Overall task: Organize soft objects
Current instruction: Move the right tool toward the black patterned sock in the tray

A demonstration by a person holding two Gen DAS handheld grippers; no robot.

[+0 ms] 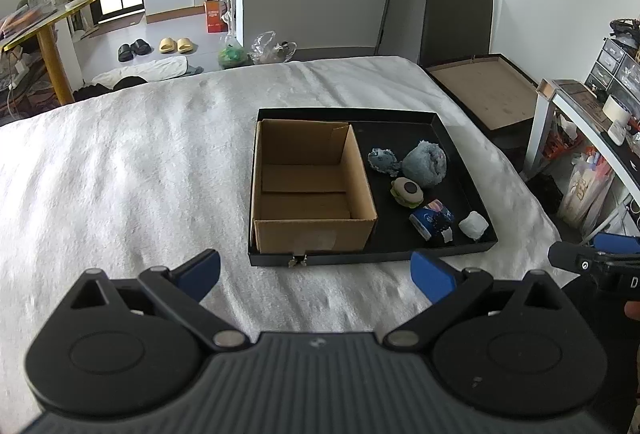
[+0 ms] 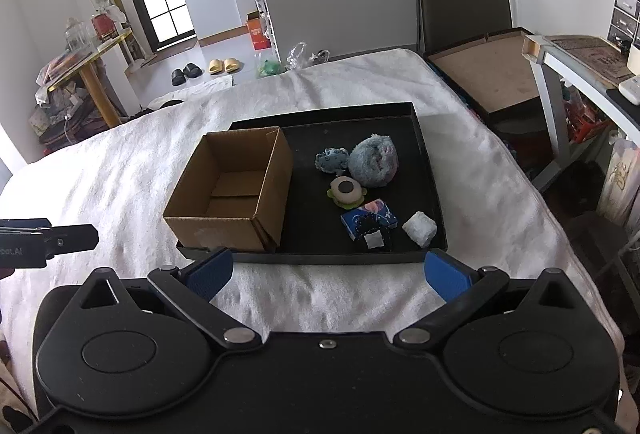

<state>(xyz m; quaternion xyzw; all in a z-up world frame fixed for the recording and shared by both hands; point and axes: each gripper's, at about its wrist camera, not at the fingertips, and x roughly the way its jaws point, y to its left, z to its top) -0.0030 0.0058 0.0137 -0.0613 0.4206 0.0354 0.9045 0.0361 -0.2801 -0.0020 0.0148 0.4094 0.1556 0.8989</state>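
A black tray [image 1: 344,112] [image 2: 434,194] lies on a white blanket. Its left half holds an empty cardboard box [image 1: 312,230] [image 2: 228,230]. To the right of the box lie a rolled grey-blue towel [image 1: 425,164] [image 2: 374,162], a small blue plush [image 1: 382,159] [image 2: 330,161], a burger-shaped plush [image 1: 408,191] [image 2: 346,191], a blue packet [image 1: 432,220] [image 2: 370,218] and a white lump [image 1: 473,225] [image 2: 419,228]. My left gripper [image 1: 316,274] is open, short of the tray's near edge. My right gripper [image 2: 328,274] is open too, just before the tray, holding nothing.
The white blanket [image 1: 140,162] [image 2: 120,170] covers the whole surface. A second black tray with a brown bottom [image 1: 486,96] [image 2: 488,78] sits at the far right corner. A white desk [image 1: 576,122] [image 2: 560,74] with clutter stands to the right. Slippers and bags lie on the floor beyond.
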